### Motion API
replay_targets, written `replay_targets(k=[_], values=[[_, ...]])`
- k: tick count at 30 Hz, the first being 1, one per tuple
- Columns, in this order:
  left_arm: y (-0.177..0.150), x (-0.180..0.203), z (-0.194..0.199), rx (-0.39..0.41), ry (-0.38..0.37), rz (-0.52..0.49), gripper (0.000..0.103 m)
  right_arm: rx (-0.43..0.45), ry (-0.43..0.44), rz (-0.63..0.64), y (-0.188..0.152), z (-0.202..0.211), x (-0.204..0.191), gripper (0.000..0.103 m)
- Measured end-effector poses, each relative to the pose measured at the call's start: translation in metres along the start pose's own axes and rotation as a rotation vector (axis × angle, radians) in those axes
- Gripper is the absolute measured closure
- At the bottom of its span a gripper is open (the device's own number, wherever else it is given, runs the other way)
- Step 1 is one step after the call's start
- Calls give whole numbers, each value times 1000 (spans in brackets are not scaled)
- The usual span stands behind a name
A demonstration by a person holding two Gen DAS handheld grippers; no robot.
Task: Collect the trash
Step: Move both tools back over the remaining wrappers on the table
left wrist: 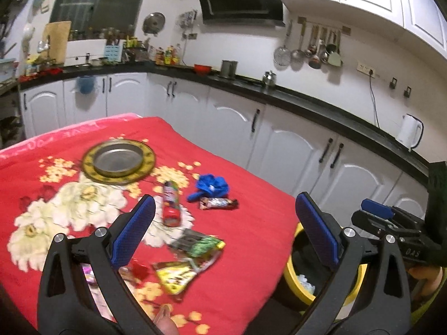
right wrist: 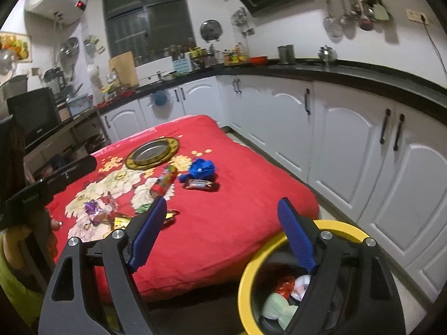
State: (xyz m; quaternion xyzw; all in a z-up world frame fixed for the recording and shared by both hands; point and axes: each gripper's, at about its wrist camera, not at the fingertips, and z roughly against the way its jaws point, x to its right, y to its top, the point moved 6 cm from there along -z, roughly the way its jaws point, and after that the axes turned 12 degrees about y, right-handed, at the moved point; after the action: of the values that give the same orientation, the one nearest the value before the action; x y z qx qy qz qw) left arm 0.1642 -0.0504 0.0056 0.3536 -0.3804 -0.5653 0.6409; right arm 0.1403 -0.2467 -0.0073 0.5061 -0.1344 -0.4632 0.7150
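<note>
The left tongs stand wide apart with nothing between the blue pads, held above the near edge of the counter, which wears a red flowered cloth. The right tongs are likewise released and empty; they hang over the gap between the counter's near right corner and the bin, whose yellow rim fills the lower right of the right wrist view. Inside the bin lie a pale green piece, something white and a red wrapper. Trash is left on the cloth: a tube in the middle of the left view, a dark bar wrapper just right of it, and a blue crumpled piece touching the bar's upper edge. Nearer the camera lie a green packet and a yellow packet, the two overlapping. A purple foil sits at left centre of the right view. A round metal plate with a yellow rim rests farther back, upper left of the tube.
</note>
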Motion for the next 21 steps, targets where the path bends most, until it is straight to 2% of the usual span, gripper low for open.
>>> replay_targets(k=[21], values=[[14,-99,14,34,144,117,11,-49,128,118,21,-50,-70,21]])
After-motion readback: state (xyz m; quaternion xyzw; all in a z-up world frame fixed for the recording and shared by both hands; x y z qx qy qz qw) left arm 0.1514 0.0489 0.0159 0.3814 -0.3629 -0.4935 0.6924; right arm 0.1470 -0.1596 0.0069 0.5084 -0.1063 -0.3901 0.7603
